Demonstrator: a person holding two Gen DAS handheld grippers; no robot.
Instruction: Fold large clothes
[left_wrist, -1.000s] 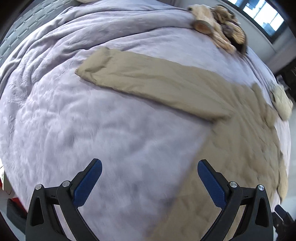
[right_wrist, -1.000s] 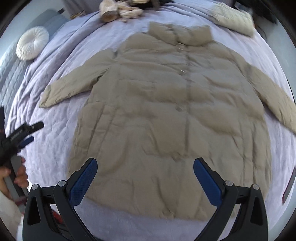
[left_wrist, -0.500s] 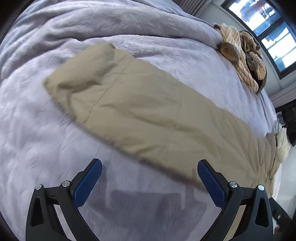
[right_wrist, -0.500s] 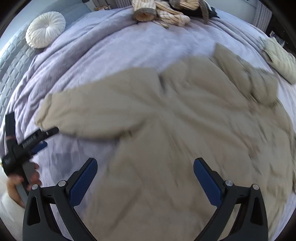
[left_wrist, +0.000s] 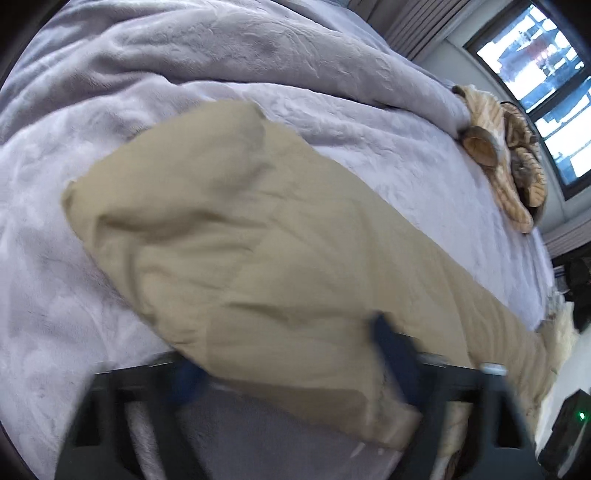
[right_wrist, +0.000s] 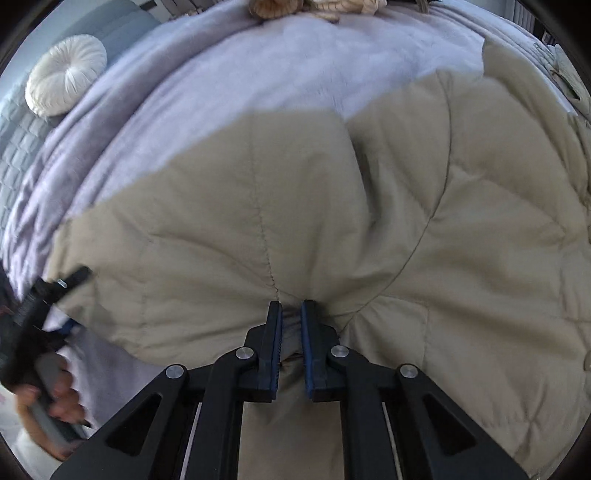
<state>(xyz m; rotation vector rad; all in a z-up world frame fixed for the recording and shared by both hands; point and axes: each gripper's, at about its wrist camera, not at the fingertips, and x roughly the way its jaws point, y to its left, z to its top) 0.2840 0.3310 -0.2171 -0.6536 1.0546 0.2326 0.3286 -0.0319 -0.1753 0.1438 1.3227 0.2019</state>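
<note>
A large beige quilted coat (right_wrist: 388, 206) lies spread on a lilac bedspread (right_wrist: 280, 70). My right gripper (right_wrist: 291, 314) is shut on a pinch of the coat's fabric near the underarm seam. In the left wrist view the coat's sleeve (left_wrist: 258, 251) fills the middle, its cuff at the upper left. My left gripper (left_wrist: 288, 354) is blurred; its blue fingers (left_wrist: 388, 343) straddle the sleeve's near edge, still wide apart, with the fabric bulging between them. The left gripper also shows in the right wrist view (right_wrist: 55, 291), at the sleeve's end.
A striped tan garment pile (left_wrist: 502, 155) lies at the far side of the bed near a window (left_wrist: 546, 81). A round white cushion (right_wrist: 66, 77) sits by the grey headboard. The bedspread (left_wrist: 258, 74) is bunched in folds beyond the sleeve.
Both grippers have moved down onto the coat. The right gripper has shut on the fabric. The left gripper has advanced over the sleeve, which now lies between its fingers.
</note>
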